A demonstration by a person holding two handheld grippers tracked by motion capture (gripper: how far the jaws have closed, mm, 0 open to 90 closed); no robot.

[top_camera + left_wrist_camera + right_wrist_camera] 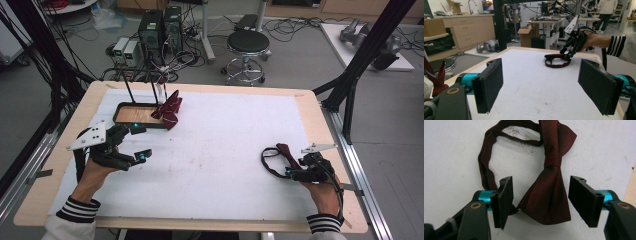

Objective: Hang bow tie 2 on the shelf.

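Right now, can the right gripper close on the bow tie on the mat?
Probably yes. The right gripper sits low over the dark red bow tie, one wing lying between its jaws, pads not yet touching it. Nothing stands between them; the strap loop lies off to one side.

We see a dark red bow tie [549, 182] lying flat on the white table top, near the right edge. Its thin strap [486, 157] curls out from the knot in a loop. One wing of the bow sits between two black pads that do not touch it.
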